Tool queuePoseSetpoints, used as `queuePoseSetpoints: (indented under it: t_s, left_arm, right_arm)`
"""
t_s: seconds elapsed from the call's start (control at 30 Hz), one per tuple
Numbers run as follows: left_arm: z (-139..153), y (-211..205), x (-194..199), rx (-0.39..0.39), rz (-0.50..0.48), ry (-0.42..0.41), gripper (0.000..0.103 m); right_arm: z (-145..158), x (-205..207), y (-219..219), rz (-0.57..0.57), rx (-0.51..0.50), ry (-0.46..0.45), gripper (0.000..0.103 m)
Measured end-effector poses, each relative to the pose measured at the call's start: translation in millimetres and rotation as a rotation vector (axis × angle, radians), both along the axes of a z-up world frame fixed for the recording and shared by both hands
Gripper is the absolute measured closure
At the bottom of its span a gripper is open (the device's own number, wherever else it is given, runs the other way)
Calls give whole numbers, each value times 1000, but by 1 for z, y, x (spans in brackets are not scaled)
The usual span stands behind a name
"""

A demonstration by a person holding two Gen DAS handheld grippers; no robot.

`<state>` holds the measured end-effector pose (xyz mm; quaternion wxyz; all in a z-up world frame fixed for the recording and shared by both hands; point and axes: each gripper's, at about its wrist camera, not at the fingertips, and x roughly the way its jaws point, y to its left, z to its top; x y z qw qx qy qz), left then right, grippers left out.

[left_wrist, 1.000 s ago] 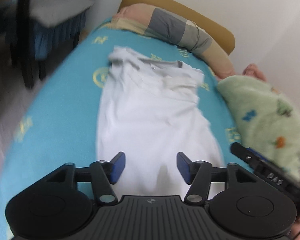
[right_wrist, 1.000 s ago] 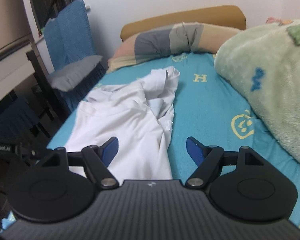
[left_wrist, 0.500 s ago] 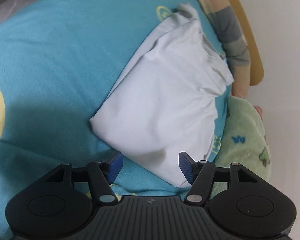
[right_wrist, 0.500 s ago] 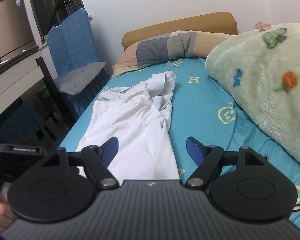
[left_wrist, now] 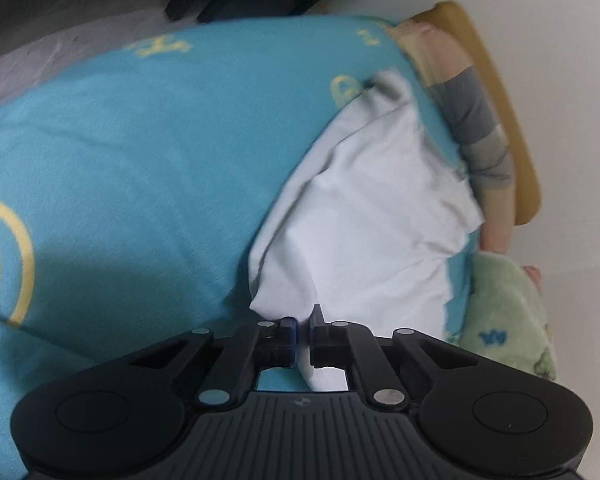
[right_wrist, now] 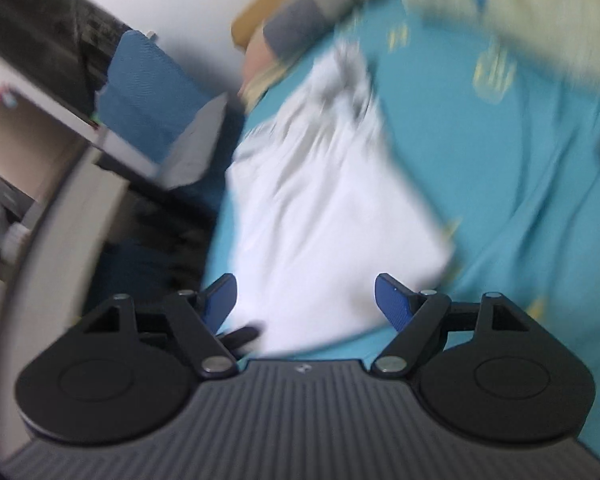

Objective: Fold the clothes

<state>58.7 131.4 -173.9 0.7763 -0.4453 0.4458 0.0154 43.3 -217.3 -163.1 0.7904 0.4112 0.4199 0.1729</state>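
A white shirt (left_wrist: 372,216) lies spread on the teal bed sheet (left_wrist: 140,160), its collar end toward the pillow. My left gripper (left_wrist: 303,326) is shut on the shirt's near hem corner, with white cloth pinched between the pads. In the right wrist view, which is blurred, the shirt (right_wrist: 324,200) lies ahead and my right gripper (right_wrist: 305,300) is open and empty just above its near hem.
A striped pillow (left_wrist: 476,120) and a tan headboard (left_wrist: 512,128) are at the far end. A green fleece blanket (left_wrist: 512,316) lies on the right of the bed. A blue-covered chair (right_wrist: 148,92) and a desk (right_wrist: 60,184) stand off the bed's left side.
My left gripper has closed on the shirt's hem corner; it was open half a second ago. My right gripper has dropped toward the hem and tilted, still open.
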Motion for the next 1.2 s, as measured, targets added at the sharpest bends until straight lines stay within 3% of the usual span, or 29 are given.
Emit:
queuePoseSetpoints:
  t_s: [0.17, 0.23, 0.33, 0.4, 0.47, 0.67, 0.87, 1.07, 1.2]
  left_arm:
    - [38, -3, 4, 16, -16, -153, 98]
    - [46, -3, 6, 20, -19, -181, 98]
    - [48, -2, 8, 18, -18, -185, 98]
    - [48, -1, 9, 16, -18, -186, 98]
    - [53, 1, 7, 18, -23, -202, 99]
    - [91, 0, -17, 43, -63, -344, 99]
    - [129, -1, -85, 49, -107, -473, 99]
    - [127, -8, -164, 35, -134, -504, 99]
    - [129, -18, -175, 52, -168, -492, 99]
  right_arm:
    - [-42, 12, -7, -56, 240, 161, 25]
    - [-52, 17, -16, -119, 261, 179, 25]
    - [-56, 20, -30, -214, 277, 160, 49]
    - [-53, 21, -35, -248, 275, 130, 84]
    - [-41, 21, -35, -249, 252, 81, 90]
    - [13, 10, -31, -230, 167, -122, 94]
    - [65, -41, -44, -219, 161, -278, 94]
    - [68, -133, -53, -227, 150, -315, 94]
    - [66, -167, -55, -259, 111, -317, 94]
